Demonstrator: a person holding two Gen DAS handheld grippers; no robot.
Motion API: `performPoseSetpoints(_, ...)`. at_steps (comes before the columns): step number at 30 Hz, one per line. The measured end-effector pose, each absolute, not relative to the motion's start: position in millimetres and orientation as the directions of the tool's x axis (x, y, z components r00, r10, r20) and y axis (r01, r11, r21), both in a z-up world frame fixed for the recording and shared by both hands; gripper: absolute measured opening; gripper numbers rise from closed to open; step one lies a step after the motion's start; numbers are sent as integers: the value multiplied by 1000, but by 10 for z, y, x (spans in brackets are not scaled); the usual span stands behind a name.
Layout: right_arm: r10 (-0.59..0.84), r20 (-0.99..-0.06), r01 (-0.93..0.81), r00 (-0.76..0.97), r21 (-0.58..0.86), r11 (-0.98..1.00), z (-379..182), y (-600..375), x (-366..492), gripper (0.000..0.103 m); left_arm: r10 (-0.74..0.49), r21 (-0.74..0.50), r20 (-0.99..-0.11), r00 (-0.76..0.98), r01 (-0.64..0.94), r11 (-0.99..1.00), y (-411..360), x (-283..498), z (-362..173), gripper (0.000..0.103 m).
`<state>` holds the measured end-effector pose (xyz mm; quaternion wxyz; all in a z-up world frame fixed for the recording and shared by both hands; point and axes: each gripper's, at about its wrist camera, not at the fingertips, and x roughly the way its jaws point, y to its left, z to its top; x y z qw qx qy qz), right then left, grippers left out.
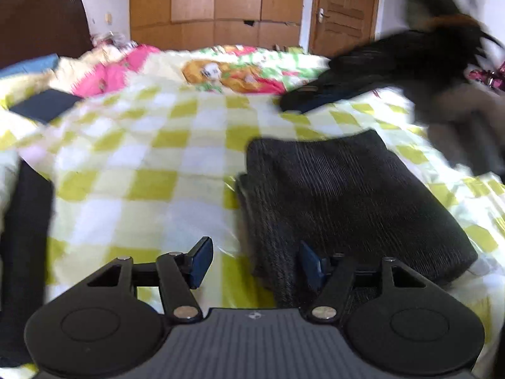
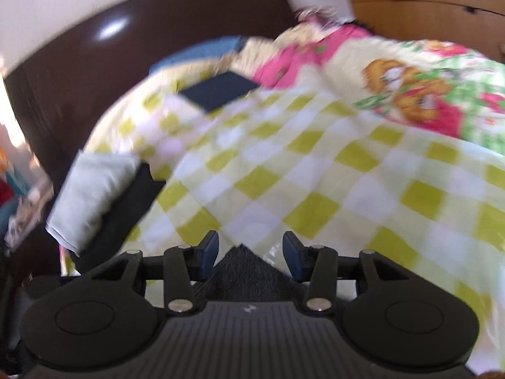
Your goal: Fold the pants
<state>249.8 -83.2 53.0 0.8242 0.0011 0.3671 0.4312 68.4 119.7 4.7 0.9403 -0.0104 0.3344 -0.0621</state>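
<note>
The pants [image 1: 347, 202] are dark ribbed fabric, folded into a thick rectangle on the green-checked sheet [image 1: 142, 164]. My left gripper [image 1: 255, 263] hovers open at their near left edge. Its right finger is over the fabric and its left finger over the sheet, and the pads press on nothing. In the right wrist view one corner of the pants [image 2: 241, 271] shows low between the fingers of my right gripper [image 2: 251, 254], which is open and not touching it. A blurred dark shape beyond the pants' far edge looks like the right gripper [image 1: 300, 99] with a person's arm.
A flat dark blue item [image 1: 44, 105] [image 2: 221, 90] lies near the head of the bed. A pink and cartoon-print quilt [image 1: 221, 72] is bunched at the far side. A white pillow [image 2: 91, 195] sits by the dark headboard [image 2: 79, 72]. Wooden wardrobes [image 1: 217, 0] and a door [image 1: 344, 9] stand behind.
</note>
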Motion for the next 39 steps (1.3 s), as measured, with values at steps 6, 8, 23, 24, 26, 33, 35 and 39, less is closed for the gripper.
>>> performPoseSetpoints(6, 593, -685, -579, 424, 298, 759, 237, -1335, 2091, 46, -142, 0, -580, 802, 174, 985, 976, 775, 184, 74)
performPoseSetpoints(8, 592, -687, -510, 422, 360, 781, 32, -1428, 2125, 46, -141, 24, -612, 778, 197, 980, 868, 919, 100, 74)
performPoseSetpoints(23, 557, -667, -232, 494, 516, 824, -116, -2088, 2331, 56, -59, 95, -669, 740, 165, 982, 836, 1078, -9, 76)
performPoseSetpoints(24, 566, -672, -195, 478, 547, 814, -186, -2115, 2365, 56, -64, 92, -670, 739, 169, 981, 820, 1078, -26, 76)
performPoseSetpoints(26, 600, -664, -139, 447, 611, 779, -336, -2131, 2477, 56, -77, 86, -670, 738, 180, 980, 792, 1080, -50, 76)
performPoseSetpoints(33, 657, -590, -75, 470, 714, 696, -452, -2144, 2837, 45, -106, 42, -694, 713, 187, 981, 885, 1199, -69, 85)
performPoseSetpoints(35, 659, -587, -78, 470, 716, 693, -429, -2143, 2829, 48, -112, 21, -697, 708, 176, 984, 909, 1230, -43, 85)
performPoseSetpoints(39, 667, -591, -145, 455, 690, 710, -344, -2166, 2603, 64, -91, 28, -679, 729, 150, 988, 974, 1233, -7, 85)
